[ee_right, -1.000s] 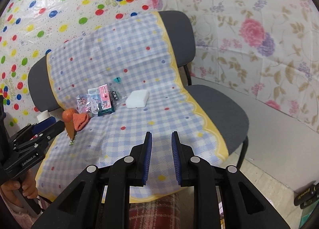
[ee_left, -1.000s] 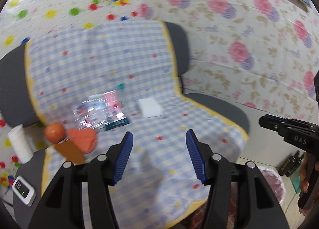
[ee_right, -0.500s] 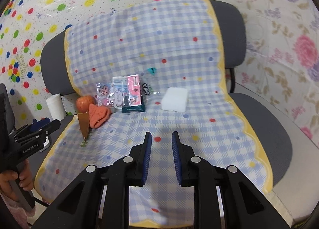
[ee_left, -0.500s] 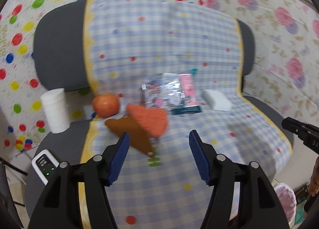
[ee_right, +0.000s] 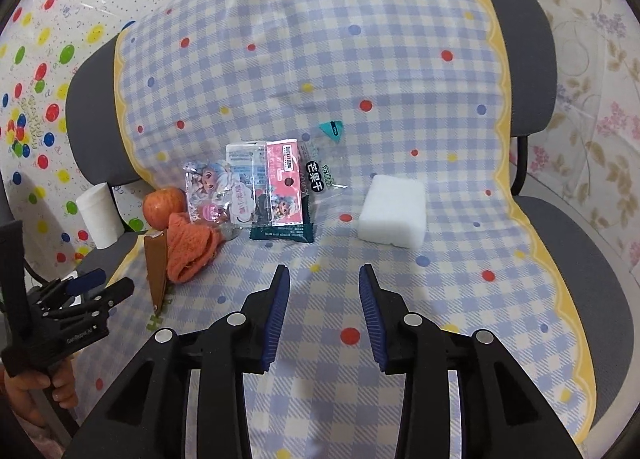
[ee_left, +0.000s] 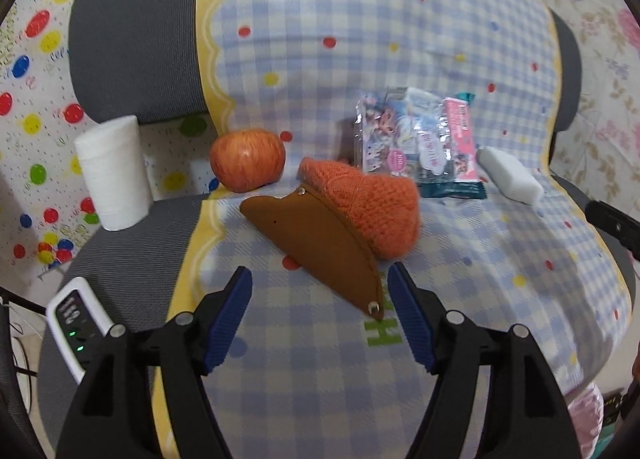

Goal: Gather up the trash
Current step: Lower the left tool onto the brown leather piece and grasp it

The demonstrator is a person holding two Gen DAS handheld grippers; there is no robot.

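Observation:
Snack wrappers [ee_right: 264, 191] [ee_left: 420, 147] lie in a loose pile on the checked cloth [ee_right: 360, 99] that covers a grey chair. A small teal wrapper scrap [ee_right: 331, 129] sits behind them. My right gripper [ee_right: 323, 301] hovers over the seat in front of the wrappers, its jaws opening with nothing between them. My left gripper [ee_left: 319, 299] is low over the seat's left part, jaws opening, with the tip of the brown-brimmed orange knit cap [ee_left: 360, 203] just ahead of its fingertips. Seen from the right wrist, the left gripper [ee_right: 102, 283] is at the left edge.
A red apple [ee_left: 248, 159] lies beside the cap, a white foam block [ee_right: 392, 215] right of the wrappers. A paper roll [ee_left: 112, 171] and a white device with green lights [ee_left: 74, 323] sit on the neighbouring grey seat. Papered walls stand behind.
Both grippers have swung left and come closer to the seat. Their jaws stand wider than before. The cap, apple and wrappers now loom larger in the left wrist view.

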